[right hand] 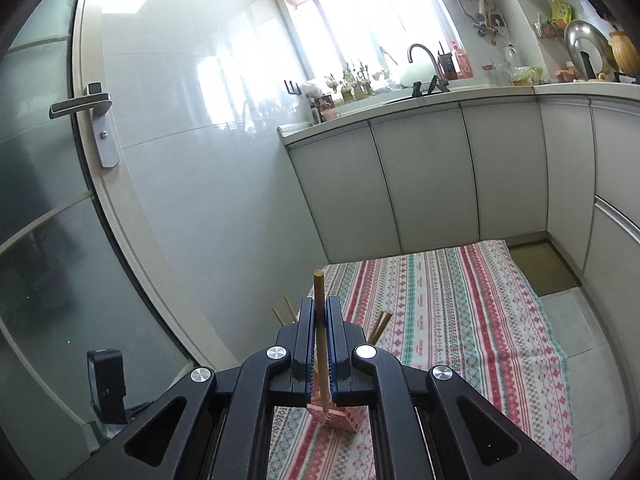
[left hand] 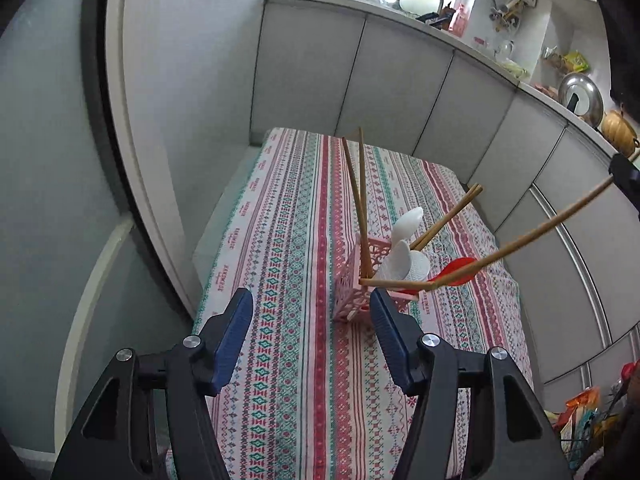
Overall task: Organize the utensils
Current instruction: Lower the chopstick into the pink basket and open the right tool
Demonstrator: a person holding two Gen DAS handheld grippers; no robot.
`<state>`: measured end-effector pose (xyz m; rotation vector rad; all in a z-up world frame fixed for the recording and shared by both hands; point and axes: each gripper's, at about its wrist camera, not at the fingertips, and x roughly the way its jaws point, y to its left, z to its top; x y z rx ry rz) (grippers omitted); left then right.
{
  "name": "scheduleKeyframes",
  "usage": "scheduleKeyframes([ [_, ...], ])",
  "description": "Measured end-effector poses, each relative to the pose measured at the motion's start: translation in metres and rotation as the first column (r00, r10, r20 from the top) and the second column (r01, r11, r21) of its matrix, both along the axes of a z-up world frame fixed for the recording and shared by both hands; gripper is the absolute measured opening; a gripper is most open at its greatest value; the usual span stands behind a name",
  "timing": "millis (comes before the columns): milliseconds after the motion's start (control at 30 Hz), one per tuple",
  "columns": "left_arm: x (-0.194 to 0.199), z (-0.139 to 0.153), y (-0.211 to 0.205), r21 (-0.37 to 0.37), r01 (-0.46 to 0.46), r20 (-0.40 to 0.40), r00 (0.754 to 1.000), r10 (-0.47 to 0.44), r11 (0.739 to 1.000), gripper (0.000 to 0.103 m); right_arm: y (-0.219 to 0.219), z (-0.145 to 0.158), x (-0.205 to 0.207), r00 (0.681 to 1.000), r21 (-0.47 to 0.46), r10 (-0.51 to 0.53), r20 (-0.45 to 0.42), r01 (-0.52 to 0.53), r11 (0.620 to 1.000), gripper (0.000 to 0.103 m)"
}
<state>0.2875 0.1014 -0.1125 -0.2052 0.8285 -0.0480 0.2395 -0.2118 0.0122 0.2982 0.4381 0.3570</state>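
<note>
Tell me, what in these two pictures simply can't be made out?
- Left wrist view: how deep the chopsticks sit; the pink basket hides their lower ends.
- Left wrist view: the red spoon is partly behind a chopstick and the white spoons.
- Right wrist view: most of the basket lies behind the right gripper, shut on a chopstick.
- Both views: counter items are too small.

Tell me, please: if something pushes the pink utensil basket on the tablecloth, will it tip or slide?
The pink utensil basket probably tips easily: it looks narrow, and long chopsticks lean out well above its rim. Its openwork plastic walls suggest little weight. The woven tablecloth may grip its base, so a push near the rim would likely topple it, not slide it.
</note>
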Motion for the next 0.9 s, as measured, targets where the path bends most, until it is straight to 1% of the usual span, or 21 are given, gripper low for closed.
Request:
scheduleKeyframes([
  [100, -0.001, -0.006, 0.007, -0.029, 0.008, -0.039, 0.999, -0.009, 1.0, 0.066, 0.014, -0.005, 0.012, 1.0, 0.004, 0.017, -0.002, -0.017, 1.0, 0.005],
  [200, 0.0, -0.011, 0.011, -0.024, -0.003, -0.06, 0.998, 0.001, 1.0, 0.066, 0.027, -0.013, 0.022, 1.0, -0.004, 0.027, 0.004, -0.027, 1.0, 0.005],
  [333, 0.002, -0.014, 0.014, -0.023, -0.005, -0.074, 0.997, 0.004, 1.0, 0.066, 0.042, -0.026, 0.031, 0.999, -0.052, 0.027, 0.024, -0.025, 0.998, 0.005],
  [400, 0.002, -0.016, 0.014, -0.017, -0.011, -0.08, 0.997, 0.009, 1.0, 0.066, 0.046, -0.028, 0.03, 0.998, -0.058, 0.026, 0.063, -0.022, 0.998, 0.005],
  [500, 0.003, -0.017, 0.013, -0.011, -0.016, -0.084, 0.996, 0.015, 1.0, 0.066, 0.048, -0.028, 0.032, 0.997, -0.053, 0.013, 0.077, -0.009, 0.999, 0.005],
  [767, 0.002, -0.017, 0.008, -0.001, -0.01, -0.079, 0.997, 0.01, 1.0, 0.066, 0.036, -0.03, 0.04, 0.995, 0.006, -0.039, 0.089, 0.038, 0.999, 0.005],
  [900, 0.004, -0.02, 0.006, 0.008, -0.012, -0.087, 0.996, 0.013, 1.0, 0.066, 0.034, -0.036, 0.046, 0.995, 0.023, -0.048, 0.087, 0.046, 0.999, 0.005],
])
